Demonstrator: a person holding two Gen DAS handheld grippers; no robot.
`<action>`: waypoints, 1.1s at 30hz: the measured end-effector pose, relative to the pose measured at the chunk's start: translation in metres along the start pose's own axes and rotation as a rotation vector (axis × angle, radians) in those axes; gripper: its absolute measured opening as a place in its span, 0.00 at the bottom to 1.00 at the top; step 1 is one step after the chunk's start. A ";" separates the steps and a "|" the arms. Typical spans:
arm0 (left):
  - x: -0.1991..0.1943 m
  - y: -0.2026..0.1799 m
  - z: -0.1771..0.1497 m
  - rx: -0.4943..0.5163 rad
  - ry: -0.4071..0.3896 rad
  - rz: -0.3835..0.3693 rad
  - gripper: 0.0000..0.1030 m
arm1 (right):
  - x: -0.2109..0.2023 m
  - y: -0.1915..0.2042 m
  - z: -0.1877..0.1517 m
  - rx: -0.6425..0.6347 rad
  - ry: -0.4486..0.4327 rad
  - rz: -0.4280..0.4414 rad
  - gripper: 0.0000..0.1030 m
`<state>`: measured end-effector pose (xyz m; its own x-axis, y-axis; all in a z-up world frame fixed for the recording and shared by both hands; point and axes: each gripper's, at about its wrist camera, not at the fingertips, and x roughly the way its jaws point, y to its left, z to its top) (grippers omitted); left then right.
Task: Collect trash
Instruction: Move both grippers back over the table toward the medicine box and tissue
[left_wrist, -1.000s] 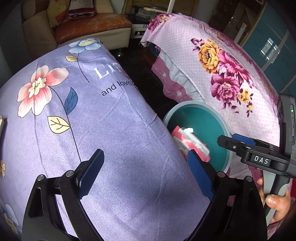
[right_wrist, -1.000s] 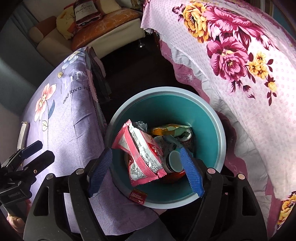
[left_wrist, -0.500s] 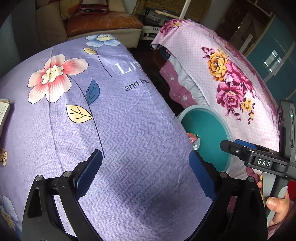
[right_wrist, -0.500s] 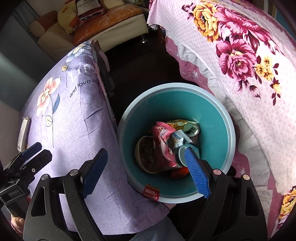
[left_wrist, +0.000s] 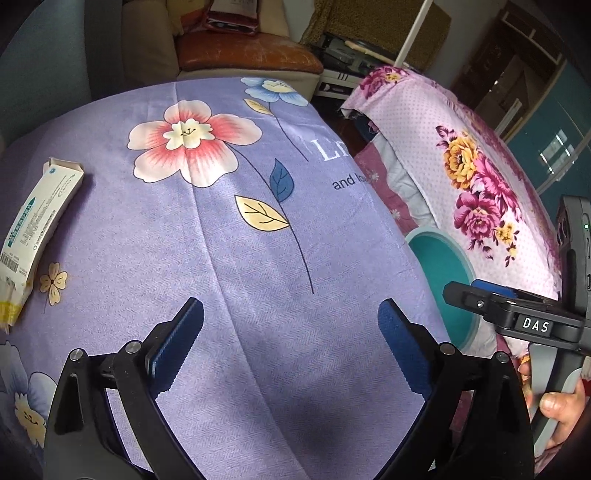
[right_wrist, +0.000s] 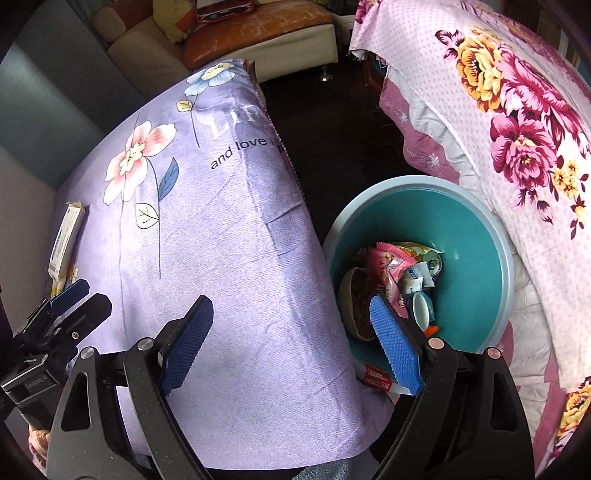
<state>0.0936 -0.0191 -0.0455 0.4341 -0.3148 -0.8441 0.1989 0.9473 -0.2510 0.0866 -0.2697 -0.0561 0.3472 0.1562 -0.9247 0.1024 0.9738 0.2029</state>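
My right tool (right_wrist: 291, 343) stood wide and empty, as did my left tool (left_wrist: 291, 339). The teal bin (right_wrist: 476, 218) held crumpled trash — a pink wrapper (right_wrist: 388, 269) on top. At nine o'clock on the lilac-covered bench (left_wrist: 229, 258) lay a white carton (left_wrist: 33, 229) — torn-ended.

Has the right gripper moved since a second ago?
Yes. The right gripper shifted left off the bin; it's now mostly over the purple cloth.

Surface: table (left_wrist: 258, 295) under a purple flowered cloth (left_wrist: 229, 229).
On it: one white carton (left_wrist: 35, 229), flat near the left edge.
Floor: teal bin (right_wrist: 480, 236) stands beside the table.
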 end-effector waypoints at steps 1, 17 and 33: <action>-0.004 0.010 -0.001 -0.016 -0.008 0.008 0.93 | 0.002 0.010 0.001 -0.017 0.004 0.005 0.80; -0.079 0.225 -0.035 -0.307 -0.086 0.226 0.93 | 0.052 0.228 0.029 -0.323 0.123 0.107 0.80; -0.072 0.289 -0.045 -0.314 -0.038 0.307 0.93 | 0.130 0.372 0.067 -0.323 0.255 0.171 0.81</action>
<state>0.0798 0.2799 -0.0786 0.4649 -0.0127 -0.8853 -0.2184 0.9673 -0.1286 0.2320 0.1018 -0.0796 0.0884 0.3159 -0.9447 -0.2474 0.9256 0.2864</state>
